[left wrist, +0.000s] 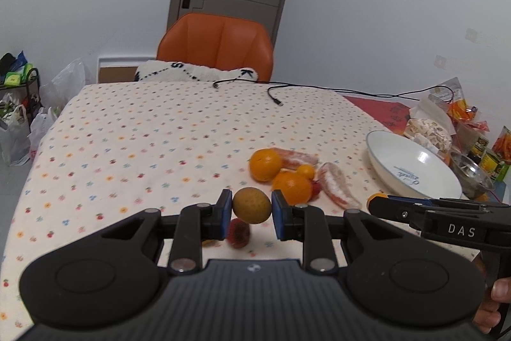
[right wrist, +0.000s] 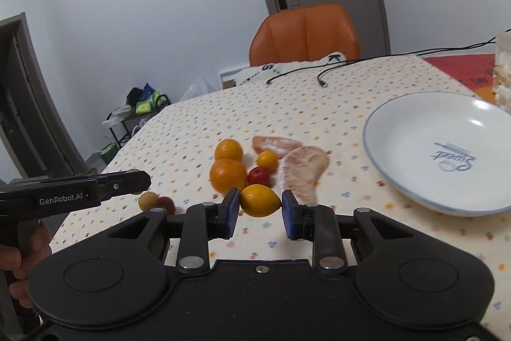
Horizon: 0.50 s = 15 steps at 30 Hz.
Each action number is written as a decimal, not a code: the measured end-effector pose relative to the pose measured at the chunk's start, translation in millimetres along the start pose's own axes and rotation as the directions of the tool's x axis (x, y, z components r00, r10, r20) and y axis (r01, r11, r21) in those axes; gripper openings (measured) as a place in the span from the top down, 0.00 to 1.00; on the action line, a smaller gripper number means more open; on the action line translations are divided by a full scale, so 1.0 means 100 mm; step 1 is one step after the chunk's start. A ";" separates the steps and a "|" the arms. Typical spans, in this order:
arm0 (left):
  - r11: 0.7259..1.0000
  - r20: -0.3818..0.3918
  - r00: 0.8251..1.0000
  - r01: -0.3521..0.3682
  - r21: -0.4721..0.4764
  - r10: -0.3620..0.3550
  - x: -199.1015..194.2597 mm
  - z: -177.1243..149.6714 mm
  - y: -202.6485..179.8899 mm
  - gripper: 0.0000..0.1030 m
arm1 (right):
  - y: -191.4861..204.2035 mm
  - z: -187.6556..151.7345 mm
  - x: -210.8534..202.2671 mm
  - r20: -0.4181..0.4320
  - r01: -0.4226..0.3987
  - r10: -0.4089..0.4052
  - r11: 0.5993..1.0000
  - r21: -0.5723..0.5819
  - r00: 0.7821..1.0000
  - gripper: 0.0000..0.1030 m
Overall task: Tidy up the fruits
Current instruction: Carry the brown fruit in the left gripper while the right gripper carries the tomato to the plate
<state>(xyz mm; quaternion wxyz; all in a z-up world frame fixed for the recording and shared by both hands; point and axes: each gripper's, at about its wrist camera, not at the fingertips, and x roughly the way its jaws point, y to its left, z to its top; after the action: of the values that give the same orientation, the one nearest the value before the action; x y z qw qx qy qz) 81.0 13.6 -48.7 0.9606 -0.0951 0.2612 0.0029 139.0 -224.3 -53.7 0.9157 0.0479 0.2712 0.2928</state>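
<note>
Left tool (left wrist: 251, 210): pads closed on a yellow-green round fruit (left wrist: 251, 205), lifted above a red fruit (left wrist: 238, 233) on the table (left wrist: 127, 149).
Right tool (right wrist: 260, 208): gripping a yellow fruit (right wrist: 260, 200), near the oranges (right wrist: 228, 175).
Plate (right wrist: 415, 130): right of the fruit, printed "Sweet".
Tool writing: "GenRobot.AI", "DAS".

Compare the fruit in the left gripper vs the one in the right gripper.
The round fruit between the left gripper fingers is dull yellow-green and near spherical; the yellow fruit between the right gripper fingers is brighter, glossier and oval, set lengthwise across the gap. Both are small, and sit level between blue pads above the tablecloth.
</note>
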 end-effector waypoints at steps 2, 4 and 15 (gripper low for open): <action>1.000 0.004 1.000 0.009 0.007 -0.009 0.01 0.02 -0.05 0.76 | -0.03 0.01 -0.04 0.007 0.007 -0.007 1.000 0.005 1.000 0.74; 1.000 0.009 1.000 0.020 0.015 -0.020 0.02 0.04 -0.10 0.76 | -0.06 0.01 -0.08 0.014 0.013 -0.013 1.000 0.009 1.000 0.74; 0.997 0.026 0.997 0.066 0.048 -0.067 0.08 0.15 -0.38 0.76 | -0.24 0.03 -0.25 0.049 0.049 -0.050 0.998 0.034 0.998 0.74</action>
<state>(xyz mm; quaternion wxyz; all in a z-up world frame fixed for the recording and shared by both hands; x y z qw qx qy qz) 98.0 -21.7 -33.2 0.9657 -0.0812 0.2444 -0.0339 136.2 -257.6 -45.3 0.9282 0.0633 0.2542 0.2643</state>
